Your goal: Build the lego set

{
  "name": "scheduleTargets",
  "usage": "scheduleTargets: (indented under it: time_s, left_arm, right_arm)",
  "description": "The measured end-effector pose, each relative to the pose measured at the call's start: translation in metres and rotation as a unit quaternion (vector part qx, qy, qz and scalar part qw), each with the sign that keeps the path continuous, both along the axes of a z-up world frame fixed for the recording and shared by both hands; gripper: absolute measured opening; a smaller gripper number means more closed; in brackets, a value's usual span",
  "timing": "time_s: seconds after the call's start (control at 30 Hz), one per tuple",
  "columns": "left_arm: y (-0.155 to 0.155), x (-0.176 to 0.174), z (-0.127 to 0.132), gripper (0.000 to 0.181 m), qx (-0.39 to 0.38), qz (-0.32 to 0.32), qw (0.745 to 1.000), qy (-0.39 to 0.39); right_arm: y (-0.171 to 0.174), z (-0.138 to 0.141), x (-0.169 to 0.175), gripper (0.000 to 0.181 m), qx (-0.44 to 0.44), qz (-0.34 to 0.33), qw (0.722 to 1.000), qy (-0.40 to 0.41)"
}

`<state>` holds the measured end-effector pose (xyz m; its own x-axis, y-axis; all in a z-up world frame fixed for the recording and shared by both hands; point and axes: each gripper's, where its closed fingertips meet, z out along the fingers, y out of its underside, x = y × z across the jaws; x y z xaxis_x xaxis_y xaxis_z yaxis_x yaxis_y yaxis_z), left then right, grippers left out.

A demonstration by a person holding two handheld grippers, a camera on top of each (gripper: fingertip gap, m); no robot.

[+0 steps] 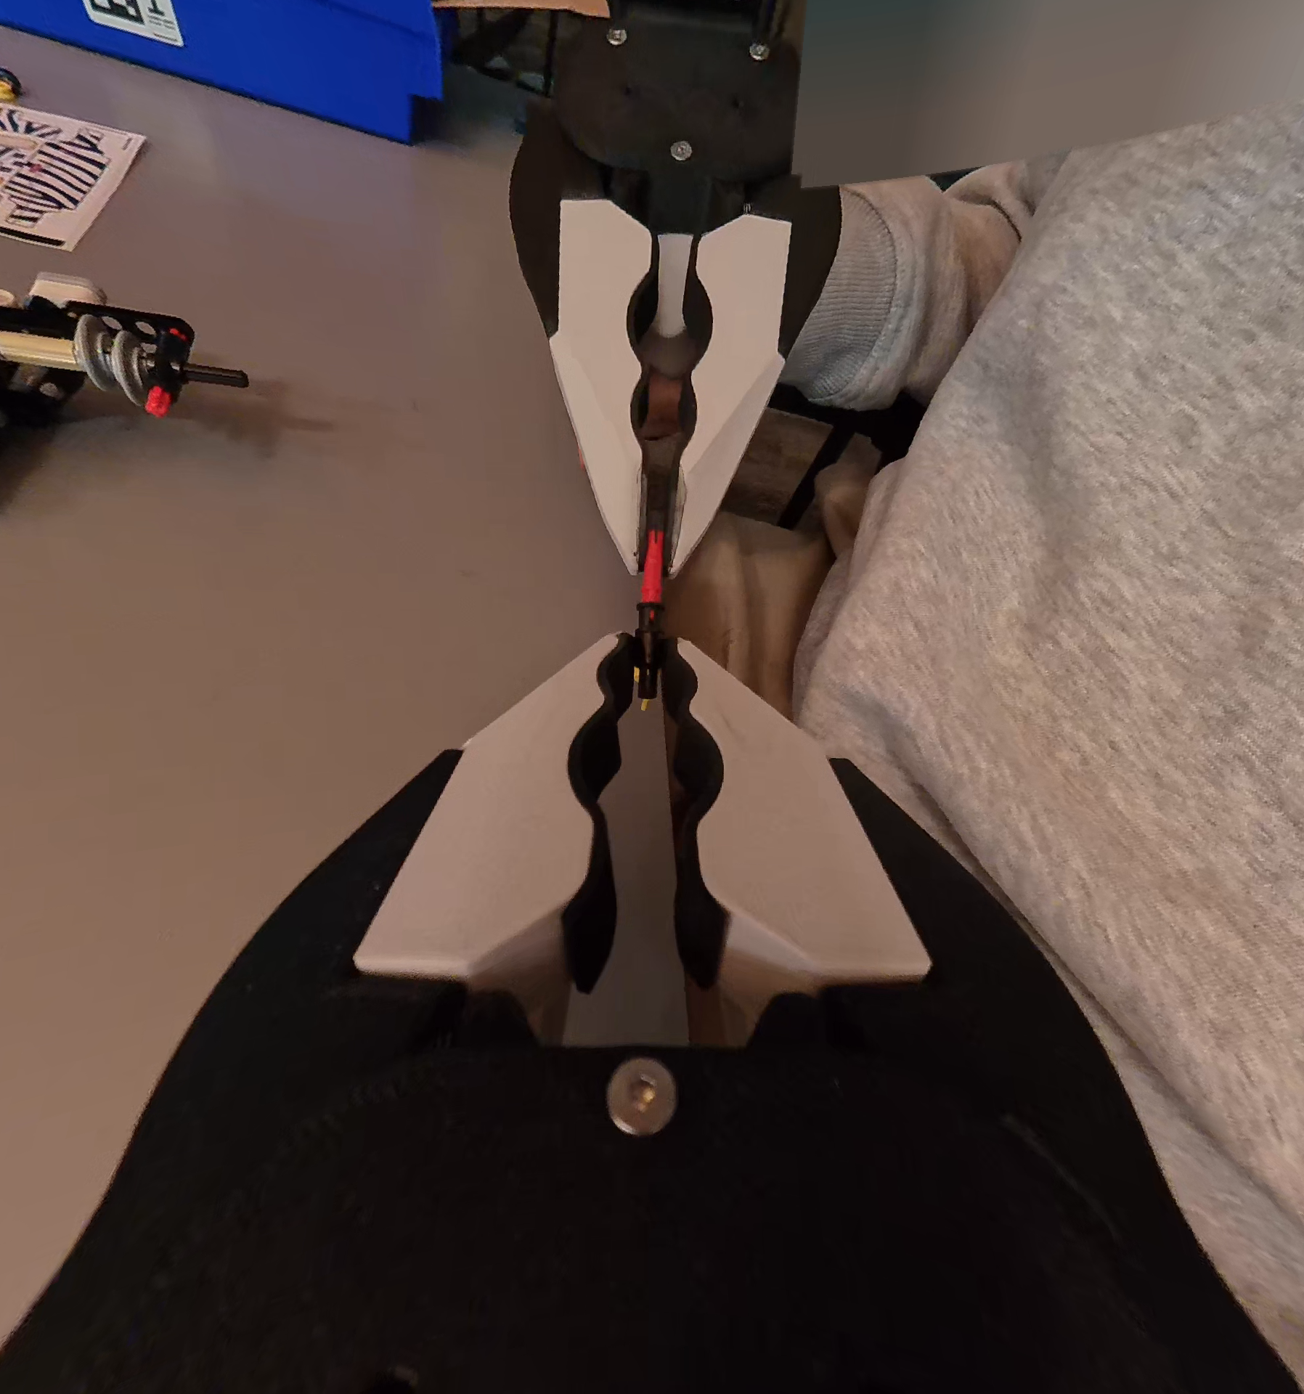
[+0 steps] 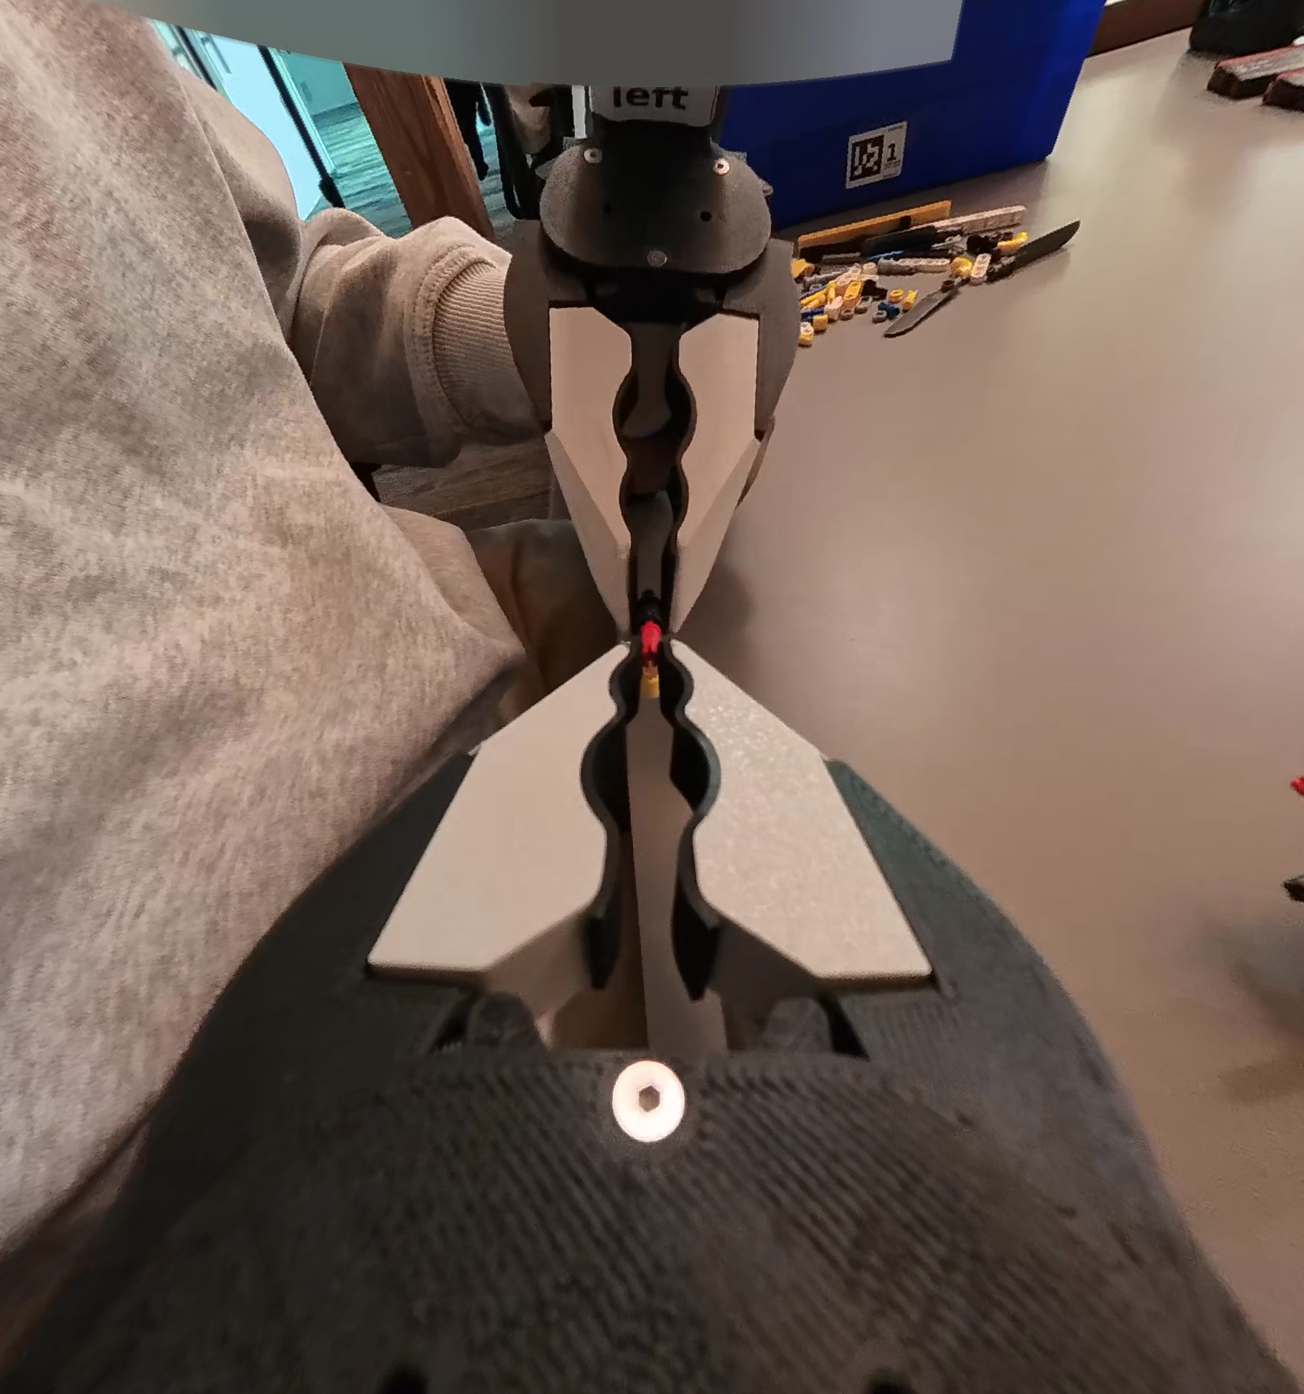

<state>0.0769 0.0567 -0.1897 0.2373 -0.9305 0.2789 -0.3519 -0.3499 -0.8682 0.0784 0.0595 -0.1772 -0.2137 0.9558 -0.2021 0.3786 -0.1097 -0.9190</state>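
Observation:
My two grippers meet tip to tip above the table edge, in front of a person's grey sweatshirt. My left gripper point(image 1: 645, 650) is shut on a small black pin point(image 1: 644, 641) with a yellow bit behind it. My right gripper point(image 1: 653, 567) faces it, shut on a red pin point(image 1: 650, 562). The red and black pins touch end to end in one line. In the right wrist view my right gripper point(image 2: 649, 655) holds the red pin point(image 2: 649, 635), with a yellow bit point(image 2: 649, 683) inside its jaws, and my left gripper point(image 2: 653, 615) is opposite.
A partly built black lego assembly point(image 1: 68, 354) with a spring shock lies at left, beyond it a sticker sheet point(image 1: 30, 173) and a blue bin point(image 1: 257, 53). Loose lego pieces point(image 2: 898, 271) lie by the blue bin point(image 2: 936, 113). A grey sleeve point(image 1: 1086, 603) is at right. Both grippers' tips are close together, under 4 cm apart. The partly built black lego assembly point(image 1: 68, 354) is about equally far from each gripper, around 15 cm.

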Motion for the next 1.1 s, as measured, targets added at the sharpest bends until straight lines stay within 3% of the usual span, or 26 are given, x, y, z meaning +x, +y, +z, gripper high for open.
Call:
scheduleTargets:
  time_s: [0.83,1.1]
  left_arm:
    - [0.002,0.001,-0.004,0.005,0.011,0.010,1.000,0.021]
    - [0.006,0.000,-0.001,0.005,0.017,0.021,1.000,0.013]
  right_arm:
    - [0.003,-0.005,-0.003,0.003,-0.008,-0.007,1.000,-0.015]
    - [0.009,0.009,0.000,0.017,-0.038,-0.021,0.999,0.025]
